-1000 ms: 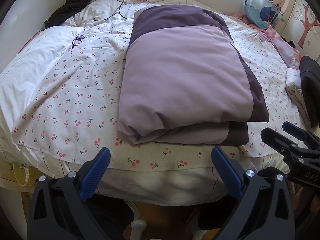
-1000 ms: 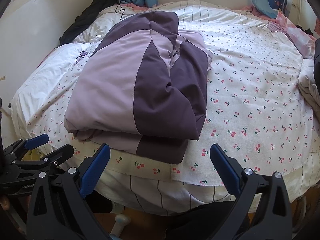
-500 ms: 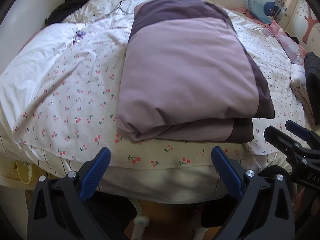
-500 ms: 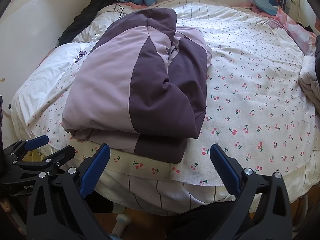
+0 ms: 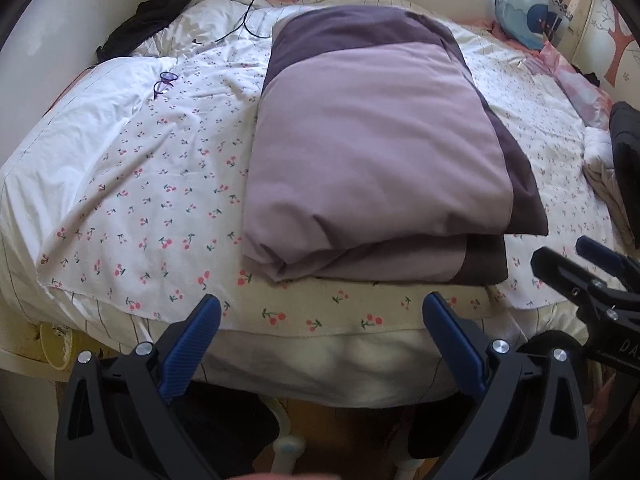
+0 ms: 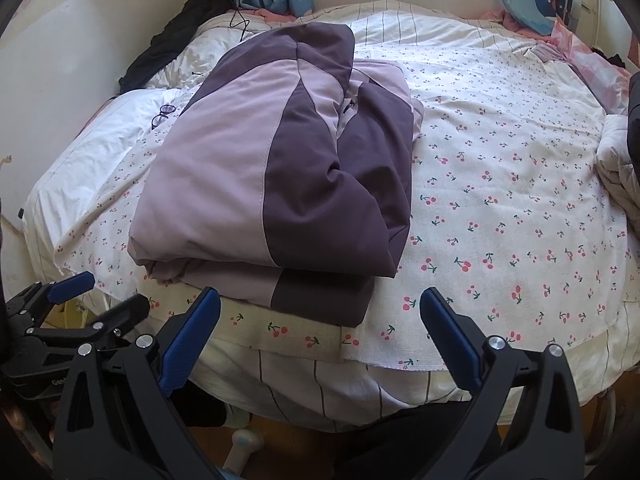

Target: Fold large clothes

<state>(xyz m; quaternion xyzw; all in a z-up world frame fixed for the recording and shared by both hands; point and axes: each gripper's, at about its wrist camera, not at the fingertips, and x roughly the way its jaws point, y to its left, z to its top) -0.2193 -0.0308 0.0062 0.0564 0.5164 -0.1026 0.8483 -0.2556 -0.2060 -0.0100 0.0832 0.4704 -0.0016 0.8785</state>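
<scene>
A folded padded jacket in light lilac and dark purple lies on the bed, its doubled edge facing me near the bed's front edge. In the right wrist view the same jacket sits left of centre. My left gripper hangs open just in front of the bed edge, below the jacket, with nothing between its fingers. My right gripper is open too, held off the bed edge at the jacket's right front corner. Each gripper appears at the edge of the other's view.
The bed carries a white cherry-print sheet. Purple glasses and a black cable lie at the far left. Dark clothes rest by the wall, and bundled white and black clothing sits at the right edge.
Both grippers stayed open and drifted slightly; the left wrist view dipped toward the jacket and came back. The jacket has not moved.
</scene>
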